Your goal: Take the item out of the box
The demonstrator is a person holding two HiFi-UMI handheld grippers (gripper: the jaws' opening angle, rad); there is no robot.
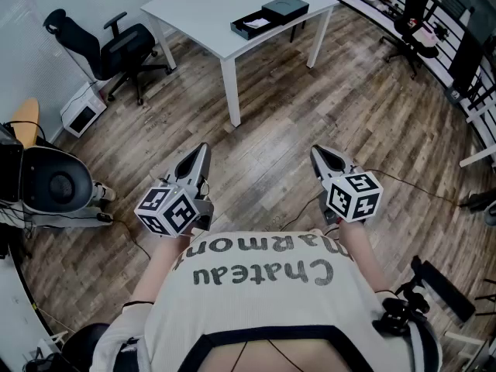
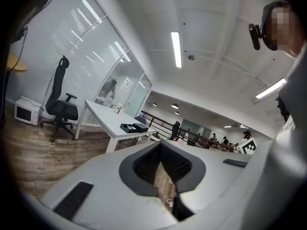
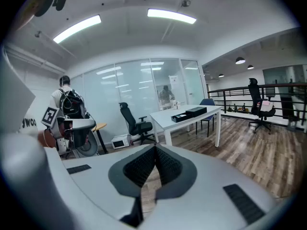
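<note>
L gripper [image 1: 203, 150] and R gripper [image 1: 316, 153] are near the person's body, above the wood floor [image 1: 279, 130]. Both have jaws together, nothing betw. them. The open black box [image 1: 249, 28] lies on the white table [image 1: 194, 10], far ahead, well apart from both grippers. Its lid [image 1: 285, 8] is just right of it.

Our head camera looks steeply down at the floor [image 1: 310, 107], with the white table [image 1: 205, 14] far ahead. The cameras on the left gripper [image 1: 203, 149] and right gripper [image 1: 316, 153] sit close behind their jaws and face forward. All three views share that distant table and the box [image 1: 254, 26].
</note>
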